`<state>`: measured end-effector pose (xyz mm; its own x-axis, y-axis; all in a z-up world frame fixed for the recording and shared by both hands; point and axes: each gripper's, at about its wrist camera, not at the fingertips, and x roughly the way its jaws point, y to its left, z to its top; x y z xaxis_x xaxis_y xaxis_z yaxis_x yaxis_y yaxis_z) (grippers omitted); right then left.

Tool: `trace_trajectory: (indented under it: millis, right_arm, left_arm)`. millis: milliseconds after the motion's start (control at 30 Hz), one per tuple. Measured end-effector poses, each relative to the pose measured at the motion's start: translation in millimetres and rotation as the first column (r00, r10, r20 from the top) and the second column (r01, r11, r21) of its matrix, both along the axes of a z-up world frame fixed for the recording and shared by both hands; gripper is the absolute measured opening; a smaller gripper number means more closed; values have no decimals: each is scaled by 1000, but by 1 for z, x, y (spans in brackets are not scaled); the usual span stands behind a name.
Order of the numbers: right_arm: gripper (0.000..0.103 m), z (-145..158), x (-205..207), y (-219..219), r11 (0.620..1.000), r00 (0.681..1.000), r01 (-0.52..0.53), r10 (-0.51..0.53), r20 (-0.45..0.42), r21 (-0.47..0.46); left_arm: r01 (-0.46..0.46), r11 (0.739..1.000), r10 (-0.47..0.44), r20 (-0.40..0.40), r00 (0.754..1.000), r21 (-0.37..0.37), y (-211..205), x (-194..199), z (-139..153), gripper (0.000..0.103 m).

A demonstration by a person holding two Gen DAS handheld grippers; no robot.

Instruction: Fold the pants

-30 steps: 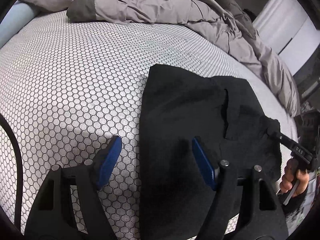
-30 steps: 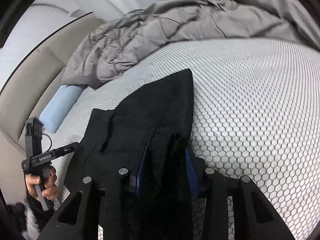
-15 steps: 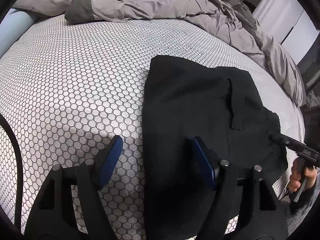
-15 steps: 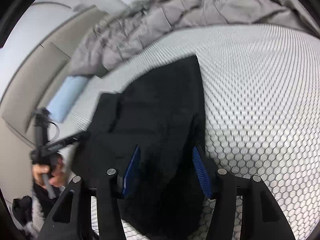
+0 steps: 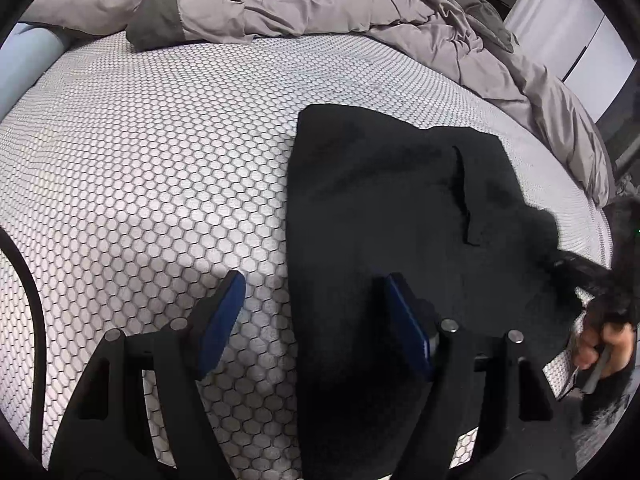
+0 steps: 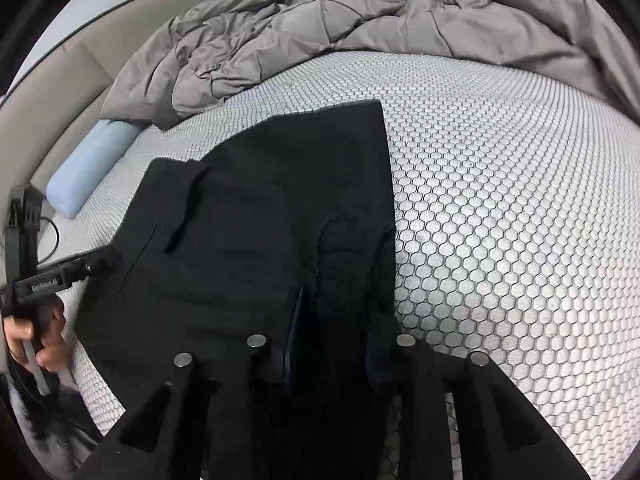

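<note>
One pair of black pants [image 5: 384,216] is laid on the bed, and two grippers are seen around it. One grey duvet [image 5: 320,4] is bunched along the far side, and one pale blue pillow [image 6: 90,160] is set at the mattress edge by the headboard [image 6: 52,80].

The pants are folded over on themselves, with the long axis running from the near edge of the mattress [image 5: 140,152] toward the duvet; the far end is squared off and is pointed at the bedding. A pocket slit [image 5: 462,196] is shown on the upper layer.

The left gripper [image 5: 310,312] is held wide apart, nothing being clasped; one blue pad is over the bare mattress and the other over the pants, so the cloth's left edge is straddled. The right gripper [image 6: 334,336] is closed on a raised ridge of the pants at the near right edge, with cloth bunched between its blue pads.

The mattress is covered in a white sheet printed with a dark honeycomb pattern. Beyond the bed, white panels [image 5: 588,52] are seen past the duvet.
</note>
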<state>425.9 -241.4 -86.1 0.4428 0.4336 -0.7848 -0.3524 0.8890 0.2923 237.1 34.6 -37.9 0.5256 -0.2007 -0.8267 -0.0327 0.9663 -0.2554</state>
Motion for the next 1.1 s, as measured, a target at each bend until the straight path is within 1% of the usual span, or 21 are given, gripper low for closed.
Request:
trace_trajectory:
  millis: [67, 100, 167, 300, 333, 400, 467, 500, 567, 600, 700, 733, 767, 800, 833, 867, 900, 933, 1000, 1067, 1100]
  right_arm:
    - [31, 11, -5, -10, 997, 1000, 6, -5, -17, 75]
    - [33, 17, -12, -22, 991, 1000, 4, -1, -23, 137]
    - [37, 19, -22, -32, 981, 999, -16, 24, -43, 192]
    - [37, -4, -36, -43, 961, 981, -65, 111, -158, 267]
    - [37, -9, -37, -45, 959, 979, -62, 113, -169, 278]
    - [38, -19, -35, -50, 940, 971, -52, 127, -203, 337]
    - [37, -24, -24, -49, 925, 966, -31, 125, -227, 378]
    - [28, -21, -24, -47, 928, 973, -32, 114, -202, 370]
    - [14, -8, -26, -35, 940, 984, -77, 126, -127, 333]
    - [12, 4, -32, -30, 937, 986, -105, 142, -87, 333]
    - [12, 35, -57, -34, 916, 984, -157, 177, -20, 368]
    - [12, 39, -64, -35, 923, 984, -166, 179, -6, 347]
    - [12, 39, -69, -34, 939, 985, -165, 172, 1, 301]
    - [14, 33, -71, -26, 973, 988, -153, 154, 7, 171]
    - [17, 23, -71, -21, 986, 990, -141, 143, -10, 94]
    - [26, 10, -67, -21, 991, 991, -125, 127, -42, 49]
    - [30, 0, -62, -23, 993, 992, -105, 109, -67, 60]
    - [31, -1, -60, -27, 990, 991, -100, 108, -74, 96]
    - [44, 7, -58, -42, 980, 993, -71, 86, -80, 184]
    - [48, 13, -57, -58, 971, 997, -25, 40, -58, 239]
    - [48, 13, -56, -62, 965, 997, -14, 34, -72, 261]
  left_arm:
    - [-3, 1000, 3, 5, 1000, -9, 4, -3, 2, 70]
    - [1, 1000, -1, 11, 1000, -13, 6, -5, 3, 70]
    - [10, 1000, -10, 12, 1000, -13, 10, -8, 2, 70]
    - [36, 996, -36, -2, 999, -76, 20, -18, -3, 70]
    - [48, 994, -49, -5, 999, -95, 21, -20, -3, 70]
    - [87, 988, -89, -7, 996, -129, 19, -25, -1, 70]
    - [110, 985, -111, -1, 994, -132, 15, -27, -1, 70]
    - [115, 986, -116, -6, 993, -118, 13, -27, -2, 70]
    - [118, 988, -120, -13, 993, -95, 10, -26, -4, 70]
    - [117, 989, -119, -15, 993, -91, 10, -27, -5, 70]
    - [117, 989, -119, -11, 993, -94, 11, -31, -3, 70]
    - [120, 989, -121, -8, 993, -91, 11, -33, -2, 70]
    - [124, 988, -125, -7, 992, -91, 12, -36, -3, 70]
    - [129, 987, -131, -9, 991, -90, 13, -39, -3, 70]
    - [136, 987, -137, -9, 991, -89, 13, -41, -4, 70]
    - [139, 986, -140, -8, 990, -89, 12, -44, -5, 70]
    - [140, 986, -142, -10, 990, -92, 13, -47, -5, 70]
    - [140, 985, -142, -11, 990, -105, 16, -50, -5, 70]
    - [148, 979, -152, -14, 988, -141, 21, -57, -5, 70]
    - [181, 968, -187, -22, 982, -176, 21, -61, -6, 70]
    - [202, 960, -211, -24, 977, -195, 20, -62, -7, 69]
